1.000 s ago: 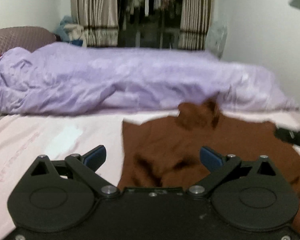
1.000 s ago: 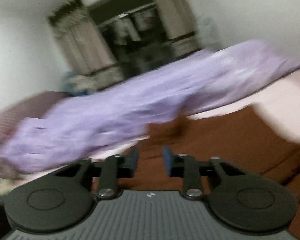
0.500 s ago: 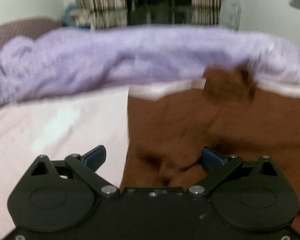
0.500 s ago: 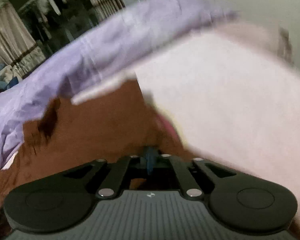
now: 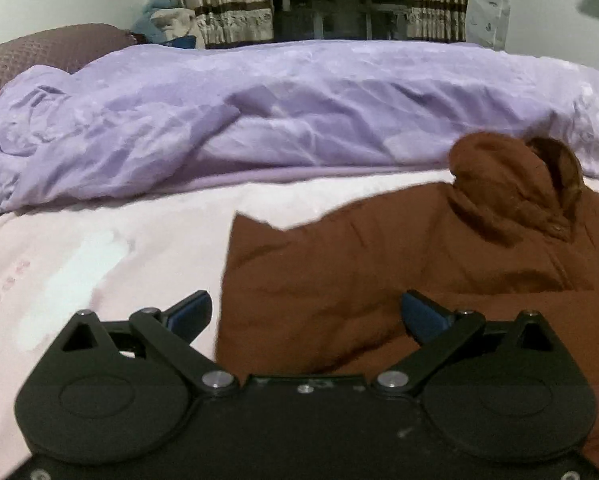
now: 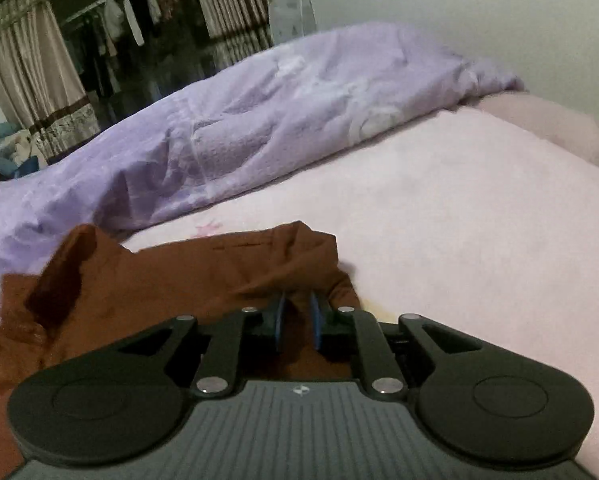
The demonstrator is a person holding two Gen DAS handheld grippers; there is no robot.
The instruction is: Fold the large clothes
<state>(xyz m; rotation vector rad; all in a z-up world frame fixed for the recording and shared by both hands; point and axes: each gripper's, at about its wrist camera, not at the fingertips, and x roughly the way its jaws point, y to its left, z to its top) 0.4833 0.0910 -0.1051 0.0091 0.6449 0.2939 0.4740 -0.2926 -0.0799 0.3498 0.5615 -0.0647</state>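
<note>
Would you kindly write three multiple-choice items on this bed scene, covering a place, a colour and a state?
1. Where does the purple duvet lie?
A. beyond the garment
B. under the garment
C. on the floor

2. What colour is the garment?
A. grey
B. brown
C. green

3. How is the right gripper?
A. wide open
B. out of view
C. shut on the garment

Answers: 1 A, it is bunched behind the garment on the pink sheet. 2 B, brown in both views. 3 C, brown cloth sits pinched between its nearly closed blue pads.
</note>
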